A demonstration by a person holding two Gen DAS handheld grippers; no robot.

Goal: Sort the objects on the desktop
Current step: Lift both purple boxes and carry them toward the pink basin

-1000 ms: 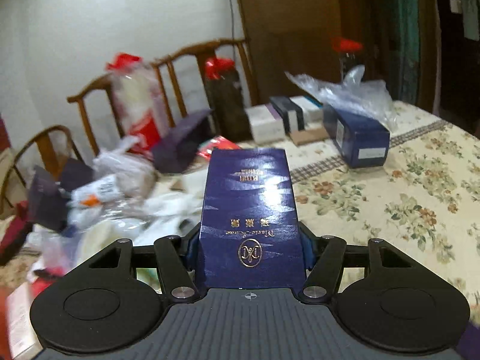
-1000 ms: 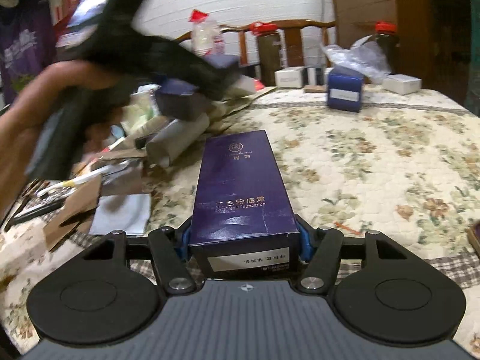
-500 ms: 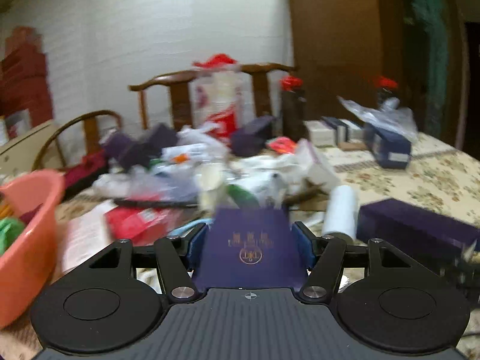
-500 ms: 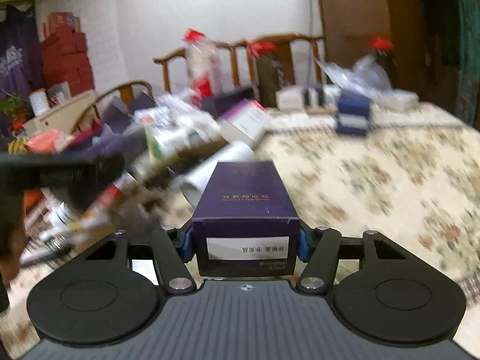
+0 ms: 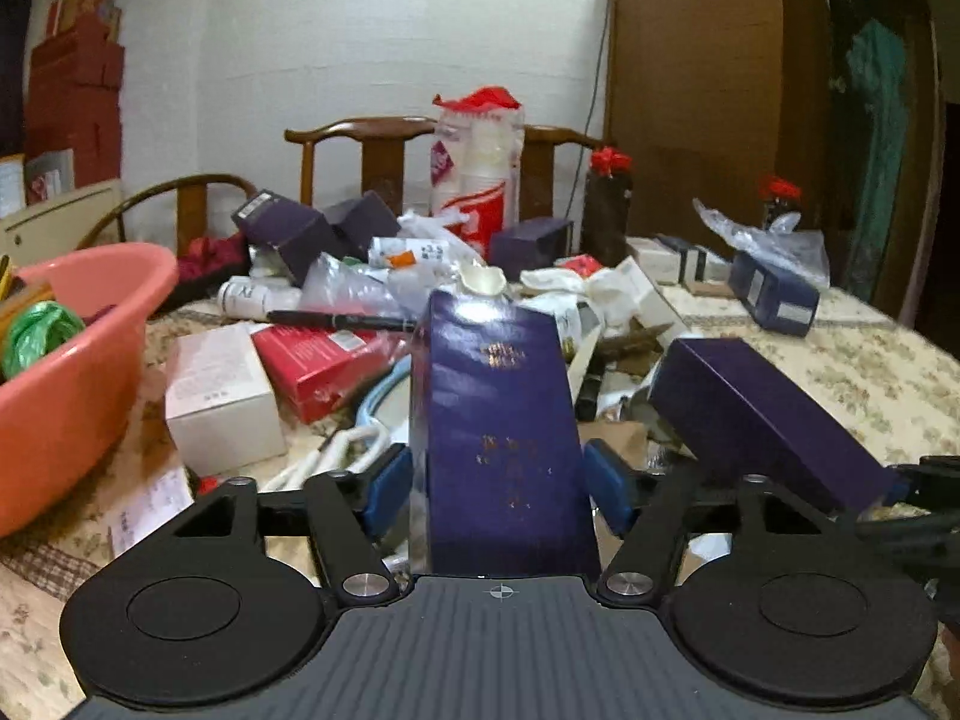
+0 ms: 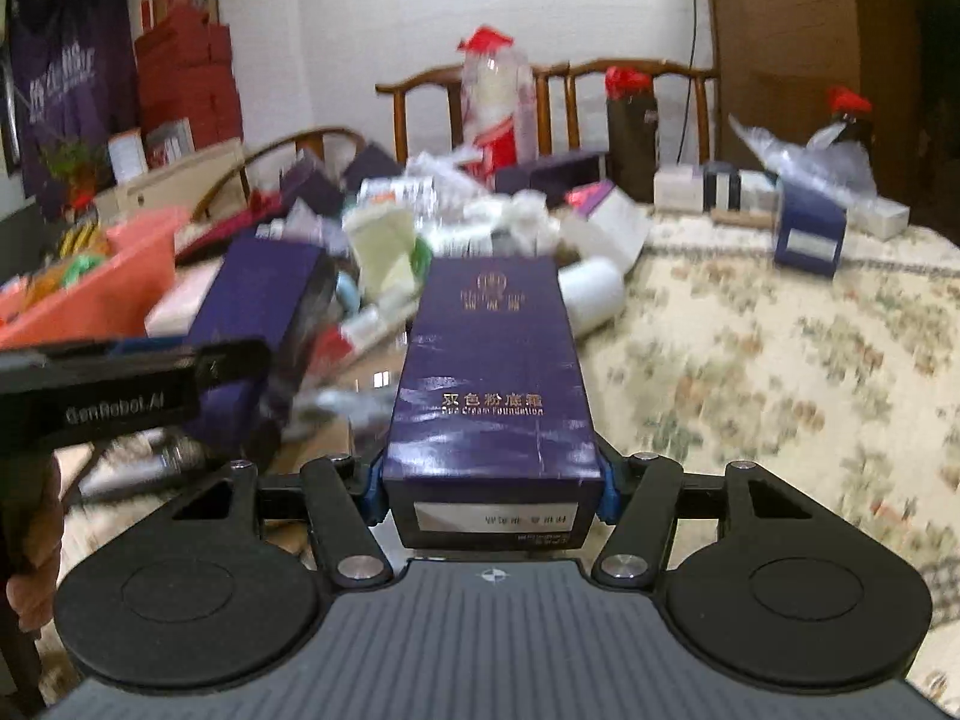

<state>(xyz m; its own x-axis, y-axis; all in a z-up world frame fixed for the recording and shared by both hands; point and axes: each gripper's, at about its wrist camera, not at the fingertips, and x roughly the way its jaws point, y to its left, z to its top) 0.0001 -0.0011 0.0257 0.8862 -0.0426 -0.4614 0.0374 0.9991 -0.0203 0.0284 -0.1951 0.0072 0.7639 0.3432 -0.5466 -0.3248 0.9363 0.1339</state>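
My left gripper (image 5: 501, 486) is shut on a dark blue cosmetic box (image 5: 498, 420) with gold print, held tilted up above the cluttered table. My right gripper (image 6: 489, 495) is shut on a second dark blue box (image 6: 492, 372), a foundation box with a white label on its near end. The right gripper's box also shows at the right of the left wrist view (image 5: 762, 414). The left gripper's box shows at the left of the right wrist view (image 6: 252, 318), behind the left gripper's black body (image 6: 120, 396).
A pink basin (image 5: 78, 372) with green items stands at the left. A white box (image 5: 219, 396), a red box (image 5: 318, 360), a black pen (image 5: 336, 319), bags and purple boxes are piled mid-table. More boxes (image 5: 774, 294) stand far right on the floral cloth (image 6: 780, 360). Wooden chairs stand behind.
Both grippers have swung left from the floral cloth toward the clutter pile and basin, each still holding its blue box. The two boxes now sit side by side.
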